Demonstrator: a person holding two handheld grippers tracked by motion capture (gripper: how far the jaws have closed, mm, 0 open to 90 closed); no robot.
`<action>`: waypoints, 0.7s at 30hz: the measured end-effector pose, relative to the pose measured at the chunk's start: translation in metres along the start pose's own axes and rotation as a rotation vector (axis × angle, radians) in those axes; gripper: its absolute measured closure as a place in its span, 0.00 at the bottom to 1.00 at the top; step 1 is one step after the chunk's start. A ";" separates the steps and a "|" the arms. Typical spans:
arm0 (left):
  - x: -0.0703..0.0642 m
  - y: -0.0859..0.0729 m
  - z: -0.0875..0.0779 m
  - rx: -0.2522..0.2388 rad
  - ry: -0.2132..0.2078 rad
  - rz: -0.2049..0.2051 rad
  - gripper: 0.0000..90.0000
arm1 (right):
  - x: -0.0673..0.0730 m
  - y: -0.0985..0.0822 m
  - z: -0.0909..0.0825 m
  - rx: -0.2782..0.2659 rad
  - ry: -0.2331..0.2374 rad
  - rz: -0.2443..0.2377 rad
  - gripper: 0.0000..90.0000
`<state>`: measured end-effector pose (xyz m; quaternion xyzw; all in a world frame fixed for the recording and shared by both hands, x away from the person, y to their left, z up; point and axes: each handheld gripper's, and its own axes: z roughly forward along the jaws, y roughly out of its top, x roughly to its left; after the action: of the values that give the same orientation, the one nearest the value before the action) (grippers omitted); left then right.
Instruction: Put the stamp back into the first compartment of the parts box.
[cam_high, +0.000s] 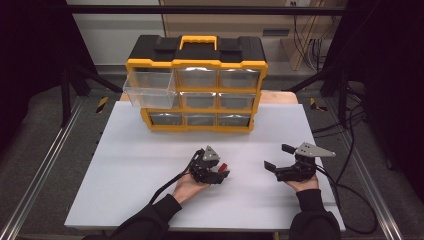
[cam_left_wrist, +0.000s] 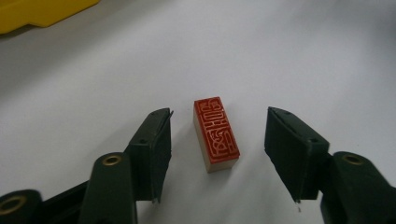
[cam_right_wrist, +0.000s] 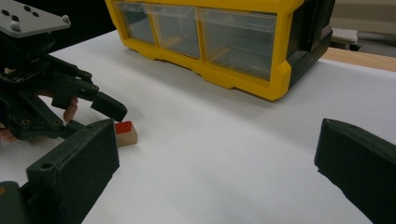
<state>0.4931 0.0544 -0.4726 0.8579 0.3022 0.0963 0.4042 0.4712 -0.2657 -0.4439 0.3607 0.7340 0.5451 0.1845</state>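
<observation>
A small wooden seal stamp (cam_left_wrist: 216, 133) with a red carved face lies flat on the white table sheet (cam_high: 140, 165). My left gripper (cam_left_wrist: 218, 112) is lowered around it, one jaw on each side, with a gap between each pad and the stamp, so it is open. From above, the left gripper (cam_high: 220, 171) sits at the table's middle front, with the red of the stamp (cam_high: 224, 167) at its tips. The right gripper view shows the stamp (cam_right_wrist: 126, 133) under the left gripper (cam_right_wrist: 108, 116). My right gripper (cam_high: 278, 156) rests open to the right, nothing between its jaws (cam_right_wrist: 215, 135).
A yellow and black drawer organizer (cam_high: 196, 90) with clear drawers stands at the back of the table. Its top left drawer (cam_high: 150, 89) is pulled out toward me. Cables trail off the table's right side. White sheet lies bare between the grippers and the organizer.
</observation>
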 end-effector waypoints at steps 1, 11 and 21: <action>0.000 0.000 0.000 0.000 -0.001 0.000 0.49 | 0.000 0.000 0.000 0.000 0.000 0.002 0.00; 0.000 0.000 0.002 0.004 -0.013 -0.011 0.63 | 0.000 0.000 0.000 0.002 0.000 0.003 0.00; -0.001 -0.001 0.002 0.004 -0.006 -0.010 0.72 | 0.000 0.000 0.000 0.002 0.001 0.002 0.00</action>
<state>0.4927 0.0524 -0.4744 0.8575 0.3056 0.0908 0.4038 0.4711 -0.2657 -0.4439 0.3616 0.7341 0.5448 0.1833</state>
